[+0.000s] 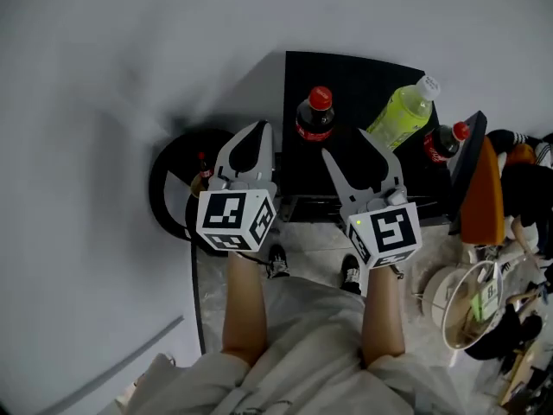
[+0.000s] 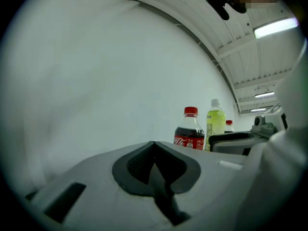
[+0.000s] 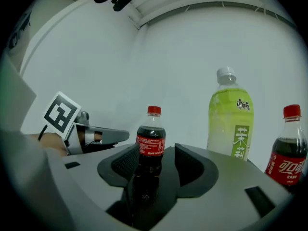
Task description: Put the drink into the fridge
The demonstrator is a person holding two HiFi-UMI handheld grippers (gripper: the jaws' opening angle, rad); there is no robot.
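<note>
Grab stage, nothing picked up yet. Right gripper (image 3: 154, 150) spread apart and lined up on the cola bottle (image 3: 151, 138) dead ahead, not pinching it. Left gripper (image 2: 154, 146) clamped together on nothing. Cola standing on the black top (image 1: 346, 74), near the green tea bottle (image 3: 231, 114). Next up, probably: ease forward around the label, then squeeze.

The cola bottle (image 1: 315, 115) and the 2nd cola bottle (image 1: 442, 141) have red caps, red labels and near-black drink. The 3rd bottle (image 1: 402, 115) is yellow-green with a white cap and green label. The worktop (image 1: 363, 72) is black. The left gripper (image 1: 258, 128) and right gripper (image 1: 343, 142) are pale grey, their fingers (image 3: 192, 165) padded black. Each marker cube (image 1: 233, 219) bears black-and-white squares.
</note>
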